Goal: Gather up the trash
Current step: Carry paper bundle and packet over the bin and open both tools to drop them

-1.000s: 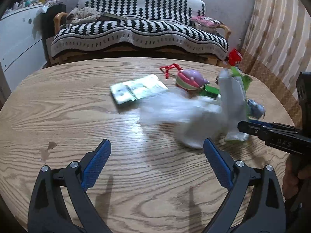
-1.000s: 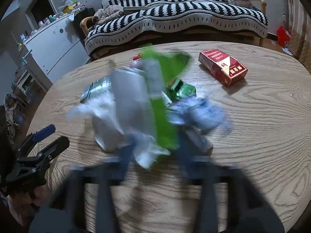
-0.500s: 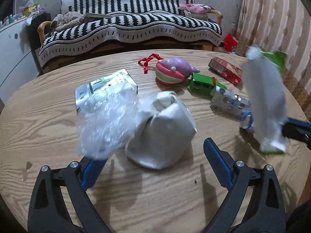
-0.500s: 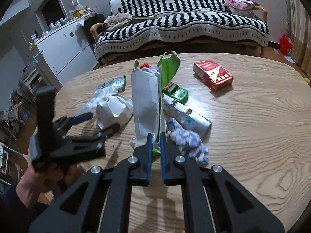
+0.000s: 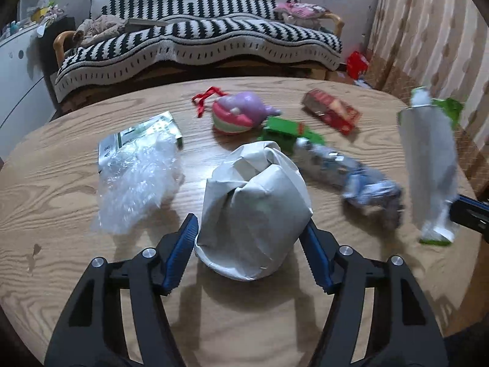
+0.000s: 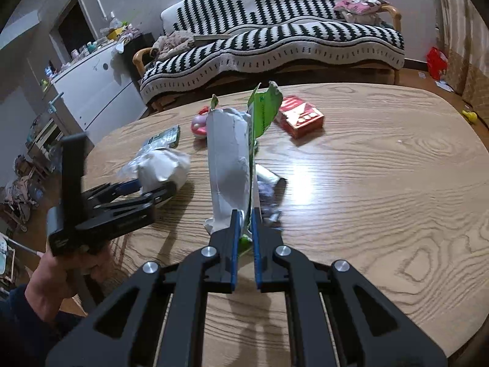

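Observation:
My left gripper (image 5: 249,244) has its blue pads against both sides of a crumpled white paper bag (image 5: 253,211) on the wooden table (image 5: 61,202); it also shows in the right wrist view (image 6: 162,171). My right gripper (image 6: 244,235) is shut on an upright green and silver torn snack wrapper (image 6: 230,159), held above the table; it shows at the right in the left wrist view (image 5: 431,165). Clear crumpled plastic (image 5: 137,180) lies left of the bag. A crumpled blue and white wrapper (image 5: 369,189) lies right of it.
A silver tube (image 5: 321,159), a green toy car (image 5: 287,131), a pink and purple toy (image 5: 241,113), a red cigarette pack (image 5: 330,111) and a green and white packet (image 5: 140,134) lie farther back. A striped sofa (image 5: 198,39) stands behind the table.
My left gripper moved forward and narrowed around the white paper bag. My right gripper stays shut on the snack wrapper, shifted slightly right and away.

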